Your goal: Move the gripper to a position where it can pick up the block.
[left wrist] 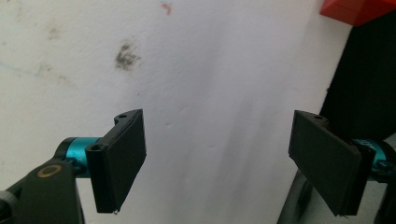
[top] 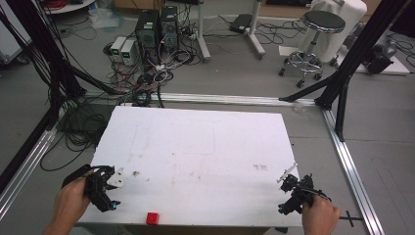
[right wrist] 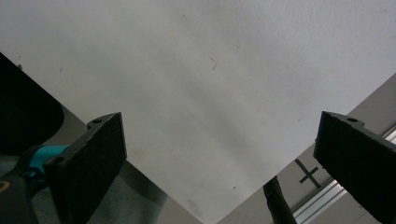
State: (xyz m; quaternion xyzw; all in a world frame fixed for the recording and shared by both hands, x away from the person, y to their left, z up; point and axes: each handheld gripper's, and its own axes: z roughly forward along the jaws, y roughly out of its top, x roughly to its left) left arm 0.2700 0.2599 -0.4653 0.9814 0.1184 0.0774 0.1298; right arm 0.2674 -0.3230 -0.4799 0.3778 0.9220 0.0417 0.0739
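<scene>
Judging from its look, the red block (top: 152,218) is a small, rigid, light piece with flat faces; it should neither deform nor break under a firm pinch. Its surface finish cannot be determined. Recommended hold: across two opposite flat sides, jaws square to the faces.

The block lies at the near edge of the white worktop (top: 205,147), between the two hands and nearer the left one. In the left gripper view its corner (left wrist: 357,9) appears at the top right.

The left claw (top: 110,192) is spread wide and empty above bare board. The right claw (top: 289,188) is likewise wide and empty, over the near right corner.

The worktop is flat, matte and marked with smudges (left wrist: 125,56). Beyond it: grey floor, aluminium rails (top: 220,99), tangled cables (top: 142,78), computer towers (top: 156,29) and a stool (top: 315,41).
</scene>
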